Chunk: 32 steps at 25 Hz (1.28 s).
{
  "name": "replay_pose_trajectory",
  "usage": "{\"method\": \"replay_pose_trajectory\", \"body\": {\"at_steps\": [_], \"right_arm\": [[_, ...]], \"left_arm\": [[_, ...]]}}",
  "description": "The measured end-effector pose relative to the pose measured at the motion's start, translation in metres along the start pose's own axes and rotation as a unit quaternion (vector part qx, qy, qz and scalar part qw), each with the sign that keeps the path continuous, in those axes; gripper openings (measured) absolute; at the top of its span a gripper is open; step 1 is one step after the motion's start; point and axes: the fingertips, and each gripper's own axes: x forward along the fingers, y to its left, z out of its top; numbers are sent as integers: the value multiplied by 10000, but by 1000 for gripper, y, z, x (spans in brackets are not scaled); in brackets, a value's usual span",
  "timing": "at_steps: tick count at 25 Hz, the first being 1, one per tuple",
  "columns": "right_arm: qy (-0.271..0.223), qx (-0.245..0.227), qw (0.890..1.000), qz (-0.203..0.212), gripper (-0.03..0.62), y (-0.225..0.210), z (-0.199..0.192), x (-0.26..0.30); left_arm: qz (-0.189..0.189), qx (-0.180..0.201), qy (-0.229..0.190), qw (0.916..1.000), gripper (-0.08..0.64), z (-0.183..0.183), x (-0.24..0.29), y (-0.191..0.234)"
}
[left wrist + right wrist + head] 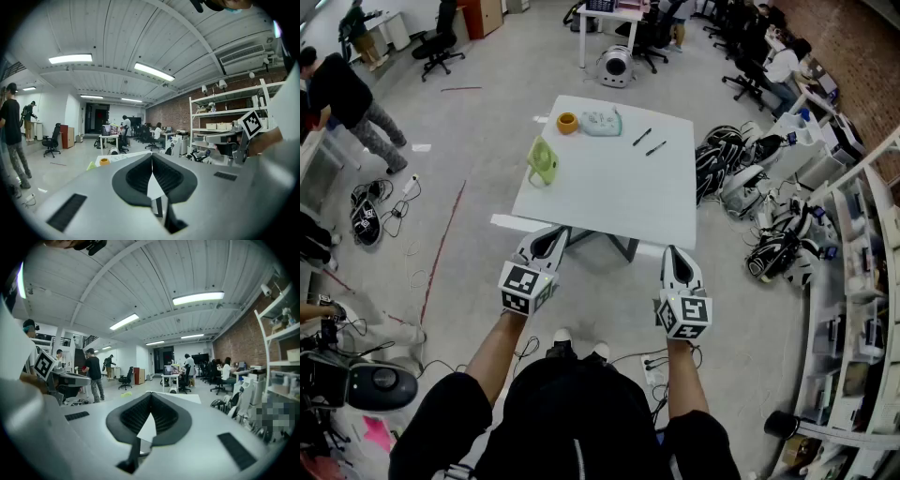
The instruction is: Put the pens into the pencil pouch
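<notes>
Two black pens (643, 137) (655, 148) lie side by side on the far right part of the white table (609, 187). A pale green pencil pouch (601, 122) rests at the table's far edge, left of the pens. My left gripper (551, 232) is shut and empty, held in the air just short of the table's near left corner. My right gripper (674, 253) is also shut and empty, hovering before the near right corner. Both are far from the pens and pouch. In the left gripper view the jaw tips (152, 155) meet; in the right gripper view the tips (151, 395) meet too.
An orange tape roll (567, 122) sits left of the pouch, and a light green object (542, 160) stands at the table's left edge. Backpacks and bags (724, 155) are piled on the floor to the right, shelving (853, 281) beyond. Cables (370, 206) lie at left. People stand at far left.
</notes>
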Motion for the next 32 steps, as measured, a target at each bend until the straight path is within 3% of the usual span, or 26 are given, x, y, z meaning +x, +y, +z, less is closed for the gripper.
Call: {"method": "replay_pose_trajectory", "body": {"at_steps": [12, 32], "right_arm": [[127, 86, 9999, 56, -3, 4, -10, 9], [106, 67, 9988, 472, -5, -12, -12, -3]], "left_arm": [[16, -64, 43, 10000, 25, -11, 3, 6], [153, -58, 58, 9998, 25, -7, 13, -38]]}}
